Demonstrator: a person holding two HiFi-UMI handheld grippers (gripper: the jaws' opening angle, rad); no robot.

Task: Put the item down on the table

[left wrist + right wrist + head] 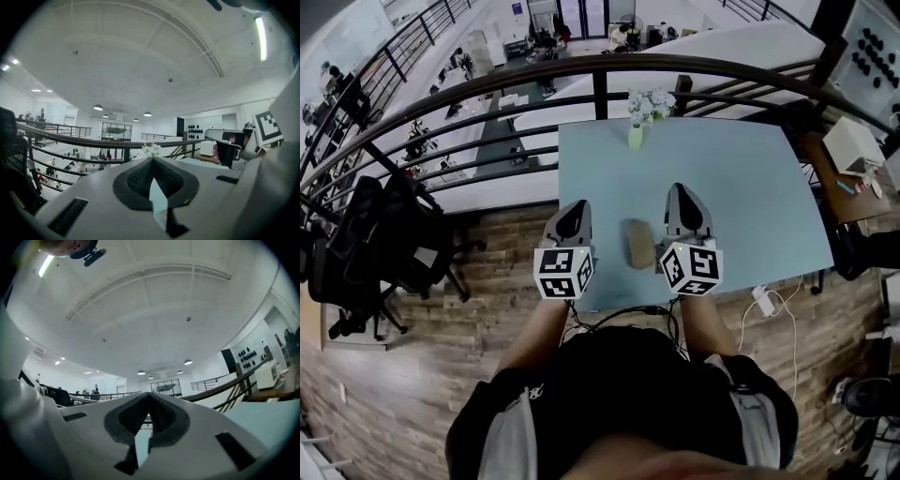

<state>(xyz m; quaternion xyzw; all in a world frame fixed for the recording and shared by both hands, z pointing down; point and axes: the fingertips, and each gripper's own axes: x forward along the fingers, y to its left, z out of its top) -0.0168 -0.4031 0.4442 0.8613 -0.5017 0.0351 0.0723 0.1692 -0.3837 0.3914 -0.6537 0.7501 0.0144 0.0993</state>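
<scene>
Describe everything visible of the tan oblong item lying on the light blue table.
The tan oblong item has rounded ends and a plain, matte-looking surface; its material cannot be told. It lies flat on the light blue table near the person's edge, long axis pointing away from the person. In the head view it sits between the left gripper and right gripper; both are shut and empty, so neither holds it.

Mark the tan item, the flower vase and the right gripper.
tan item [638, 244], head view, middle of its top.
flower vase [636, 138], head view, vase body.
right gripper [682, 188], head view, closed fingertips.
</scene>
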